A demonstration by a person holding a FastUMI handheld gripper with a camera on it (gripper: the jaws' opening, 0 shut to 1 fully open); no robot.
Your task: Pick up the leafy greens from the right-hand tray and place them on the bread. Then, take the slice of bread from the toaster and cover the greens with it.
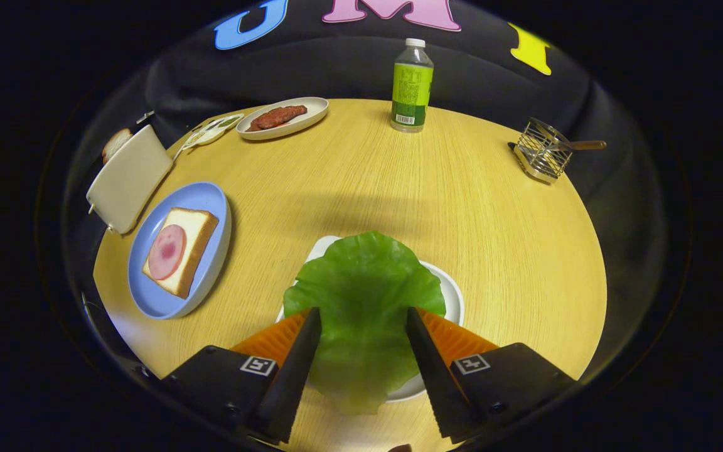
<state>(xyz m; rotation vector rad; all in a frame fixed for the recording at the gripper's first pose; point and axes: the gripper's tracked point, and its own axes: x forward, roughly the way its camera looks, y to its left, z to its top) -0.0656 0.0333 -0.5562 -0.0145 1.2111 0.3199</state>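
Zero steps done: gripper (pixel 363 321) fingers spread wide around green lettuce leaf (pixel 364 295) on white tray (pixel 454 295), not gripping; ham-topped bread slice (pixel 181 250) uncovered, toaster slice (pixel 116 142) in place

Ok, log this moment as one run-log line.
phase: reach greens | gripper: open, fingers either side of lettuce leaf on white tray | bread on blue plate: uncovered | toaster: slice in

The round wooden table (pixel 361 182) carries a blue plate (pixel 148 295), white tray (pixel 452 298), toaster (pixel 128 179), bottle (pixel 412 85), oval dish (pixel 311 113) and wire rack (pixel 543 154).
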